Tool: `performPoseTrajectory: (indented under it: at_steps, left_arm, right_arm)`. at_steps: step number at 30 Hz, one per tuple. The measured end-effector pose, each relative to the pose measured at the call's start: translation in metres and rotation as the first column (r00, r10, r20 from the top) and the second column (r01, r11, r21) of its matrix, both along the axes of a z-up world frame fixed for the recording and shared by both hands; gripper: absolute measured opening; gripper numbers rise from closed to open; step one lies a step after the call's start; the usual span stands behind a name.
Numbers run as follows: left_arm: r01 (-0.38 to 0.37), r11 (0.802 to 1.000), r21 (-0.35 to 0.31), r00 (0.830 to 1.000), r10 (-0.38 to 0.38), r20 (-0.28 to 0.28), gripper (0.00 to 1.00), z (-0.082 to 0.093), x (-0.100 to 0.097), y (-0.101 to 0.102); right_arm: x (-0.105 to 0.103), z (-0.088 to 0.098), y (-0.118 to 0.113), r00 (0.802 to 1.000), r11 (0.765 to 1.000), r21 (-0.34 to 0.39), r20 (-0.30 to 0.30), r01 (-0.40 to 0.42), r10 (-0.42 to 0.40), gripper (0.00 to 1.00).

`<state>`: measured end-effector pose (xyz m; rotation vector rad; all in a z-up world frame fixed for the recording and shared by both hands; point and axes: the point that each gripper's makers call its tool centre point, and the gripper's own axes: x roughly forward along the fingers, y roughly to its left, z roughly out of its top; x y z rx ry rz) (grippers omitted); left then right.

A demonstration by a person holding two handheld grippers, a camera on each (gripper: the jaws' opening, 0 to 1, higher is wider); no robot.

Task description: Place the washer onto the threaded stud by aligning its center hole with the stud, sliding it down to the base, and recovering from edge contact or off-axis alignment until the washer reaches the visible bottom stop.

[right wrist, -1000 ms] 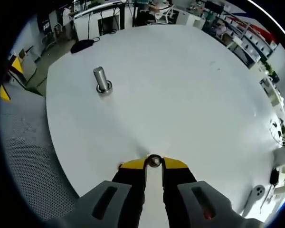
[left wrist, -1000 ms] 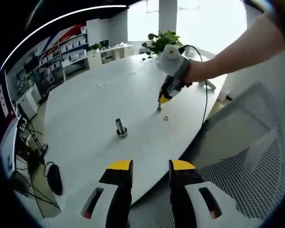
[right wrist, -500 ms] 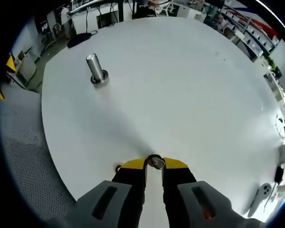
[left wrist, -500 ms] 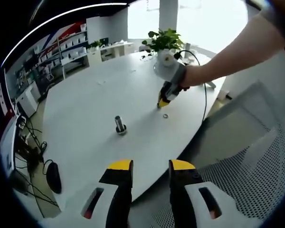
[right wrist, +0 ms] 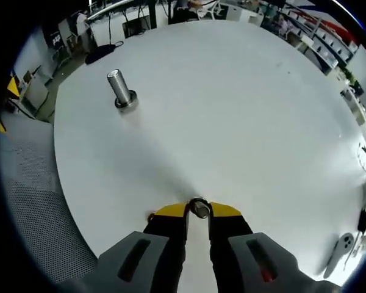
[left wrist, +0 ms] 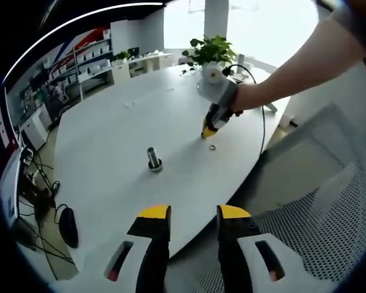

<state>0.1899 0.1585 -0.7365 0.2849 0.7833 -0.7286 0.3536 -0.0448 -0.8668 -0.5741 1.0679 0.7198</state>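
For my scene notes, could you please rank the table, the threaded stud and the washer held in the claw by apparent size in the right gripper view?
1. Table, by far the largest.
2. Threaded stud.
3. Washer held in the right claw, looking slightly smaller than the stud although nearer the camera, so that order seems safe.

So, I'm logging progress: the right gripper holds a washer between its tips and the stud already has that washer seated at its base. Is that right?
Not quite. The right gripper does hold the washer between its tips, but that washer is not on the stud yet; the stud stands apart, farther across the table. The right gripper view shows this.
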Motion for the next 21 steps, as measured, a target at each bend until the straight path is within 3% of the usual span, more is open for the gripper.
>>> performPoseTrajectory:
  at_steps: [21]
  left_arm:
    - [0.009, 1.000, -0.010, 1.000, -0.008, 0.017, 0.28, 0.004, 0.000, -0.002]
  right_arm:
    - [-0.018, 0.001, -0.013, 1.000, 0.999, -0.032, -0.006, 0.017, -0.018, 0.17]
